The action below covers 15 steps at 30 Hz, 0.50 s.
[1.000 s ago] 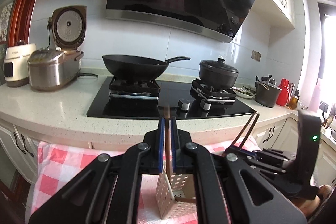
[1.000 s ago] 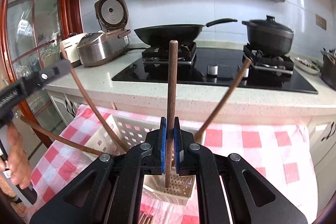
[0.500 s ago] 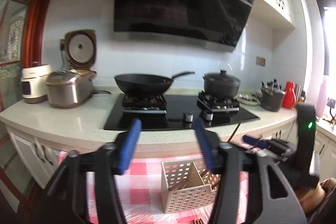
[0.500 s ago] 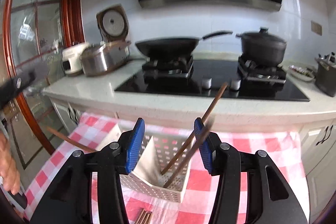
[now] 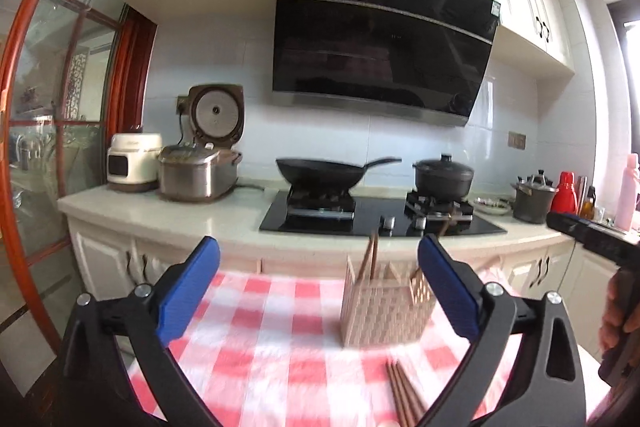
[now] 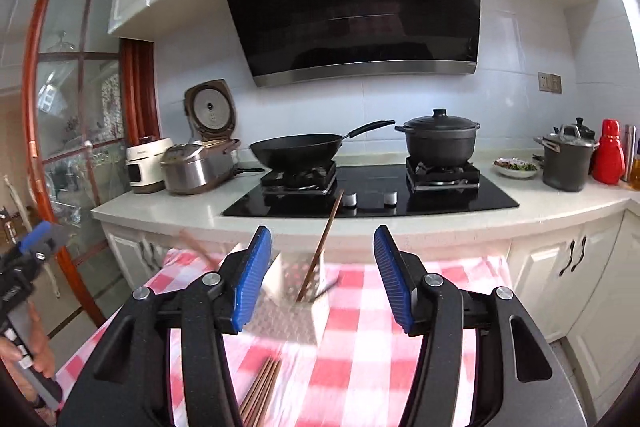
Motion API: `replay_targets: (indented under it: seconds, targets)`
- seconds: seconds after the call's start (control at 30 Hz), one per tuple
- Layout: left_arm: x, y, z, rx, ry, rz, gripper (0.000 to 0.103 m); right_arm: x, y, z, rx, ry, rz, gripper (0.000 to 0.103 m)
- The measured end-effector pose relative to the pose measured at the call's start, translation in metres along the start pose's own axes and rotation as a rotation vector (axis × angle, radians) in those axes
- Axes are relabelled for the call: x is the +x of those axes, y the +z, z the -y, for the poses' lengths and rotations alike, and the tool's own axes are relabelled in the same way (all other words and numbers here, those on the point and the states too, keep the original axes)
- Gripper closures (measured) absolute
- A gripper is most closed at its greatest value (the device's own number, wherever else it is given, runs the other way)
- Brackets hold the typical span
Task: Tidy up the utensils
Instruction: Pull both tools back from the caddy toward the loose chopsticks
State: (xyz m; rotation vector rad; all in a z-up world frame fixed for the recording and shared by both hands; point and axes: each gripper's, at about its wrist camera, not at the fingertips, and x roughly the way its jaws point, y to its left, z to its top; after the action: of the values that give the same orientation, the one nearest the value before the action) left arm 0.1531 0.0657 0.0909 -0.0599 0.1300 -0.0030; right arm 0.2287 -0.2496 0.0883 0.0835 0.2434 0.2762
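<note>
Since a second ago both of your grippers have let go of their chopsticks and backed away from the basket, so it now sits farther off in each view.

In the left wrist view, your left gripper [image 5: 318, 283] has just been opening and stands wide, with nothing between its blue ribbed pads. The perforated plastic basket [image 5: 382, 311] stands on the red-and-white checked cloth [image 5: 256, 339], near the right-hand pad. Thin, dark wooden chopsticks [image 5: 372, 259] stand in it, leaning. A loose bundle of chopsticks [image 5: 404, 395] lies flat on the cloth in front of it. The basket looks light and tall for its footprint, so if you clip its rim when you come back in, it could tip or slide on the cloth.

In the right wrist view, your right gripper [image 6: 322, 277] has also just been opening; its jaws stand apart and empty. One chopstick [image 6: 322, 247] leans steeply out of the basket's near corner, and its long overhang could lever the basket over. The slim, smooth sticks of the loose bundle [image 6: 262, 387] lie packed side by side. Pinch them off-centre and you may lift several at once, or one may roll out of your grasp.
</note>
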Motion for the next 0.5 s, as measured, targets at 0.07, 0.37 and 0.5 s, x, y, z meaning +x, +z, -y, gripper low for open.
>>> replay_targets:
  seconds: [0.07,0.37,0.5]
  targets:
    - [-0.016,-0.017,-0.004,-0.007,-0.004,-0.034,0.005,-0.019,-0.018,-0.003,0.009,0.009,-0.004,0.051]
    - [-0.033,-0.074,-0.004,0.018,-0.023,-0.163,0.005,-0.039,-0.088,-0.019,-0.002,0.020,-0.167,0.051]
    - [-0.030,-0.095,-0.003,0.015,-0.035,-0.213,0.005,-0.034,-0.111,-0.025,0.000,0.025,-0.231,0.051]
